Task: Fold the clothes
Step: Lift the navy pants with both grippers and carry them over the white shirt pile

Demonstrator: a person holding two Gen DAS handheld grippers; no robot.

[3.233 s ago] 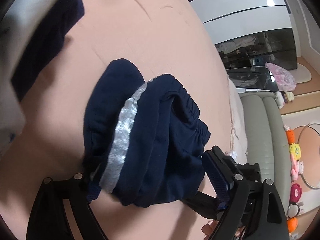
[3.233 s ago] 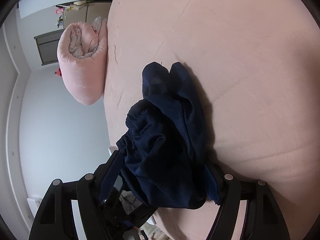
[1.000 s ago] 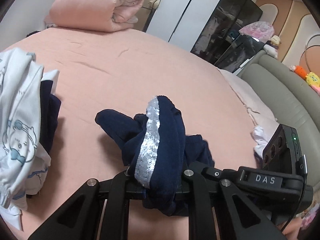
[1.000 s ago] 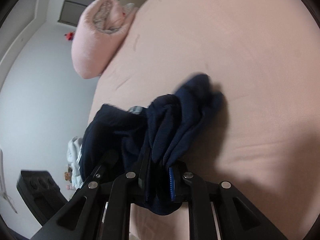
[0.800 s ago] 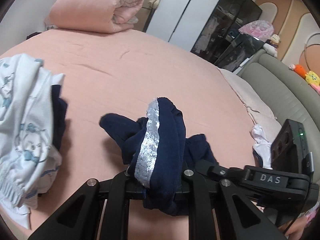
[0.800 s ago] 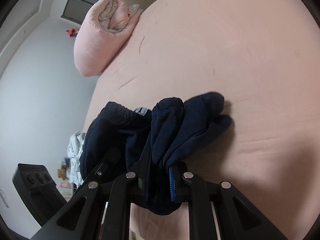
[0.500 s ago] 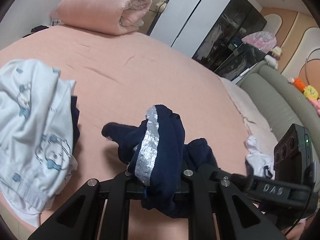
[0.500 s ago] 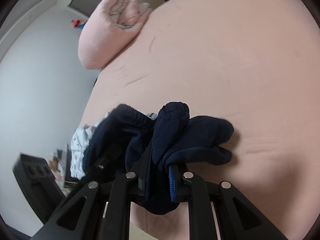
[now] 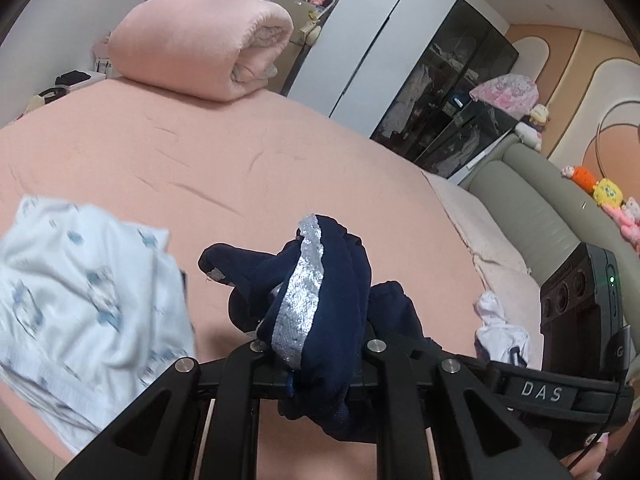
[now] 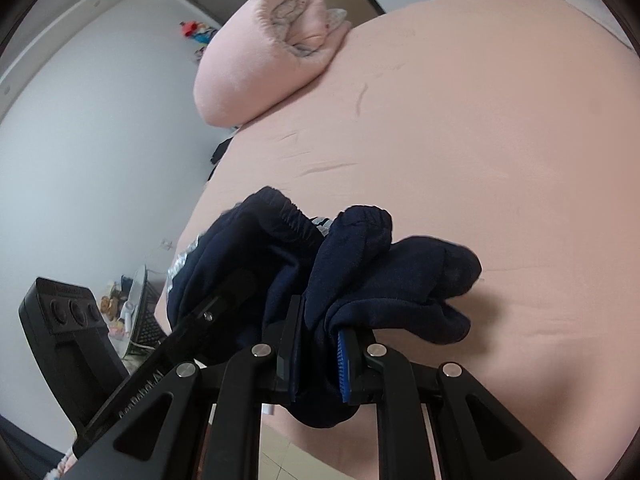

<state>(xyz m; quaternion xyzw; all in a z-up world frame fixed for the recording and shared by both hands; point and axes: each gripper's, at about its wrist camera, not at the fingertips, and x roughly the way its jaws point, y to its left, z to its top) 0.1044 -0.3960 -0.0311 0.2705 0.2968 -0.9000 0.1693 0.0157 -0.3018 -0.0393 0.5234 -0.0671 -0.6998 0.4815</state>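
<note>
Navy blue pants point(image 9: 324, 300) with a silver stripe hang bunched between both grippers, just above the pink bed point(image 9: 200, 168). My left gripper point(image 9: 316, 354) is shut on the striped side of the bundle. My right gripper point(image 10: 318, 350) is shut on the navy pants point(image 10: 360, 264) near the elastic waistband, and the cloth trails onto the bed to the right. The other gripper's body point(image 9: 576, 320) shows at the right edge of the left wrist view.
A white garment with blue prints point(image 9: 80, 296) lies on the bed at the left. A rolled pink blanket point(image 9: 200, 52) sits at the far end of the bed. Wardrobes point(image 9: 400, 60) and a grey sofa point(image 9: 532, 220) stand to the right. White cloth point(image 9: 500, 328) lies near the sofa.
Both grippers closed on the pants, then lifted and carried them toward the near left part of the bed. The white printed garment has come further into the left wrist view.
</note>
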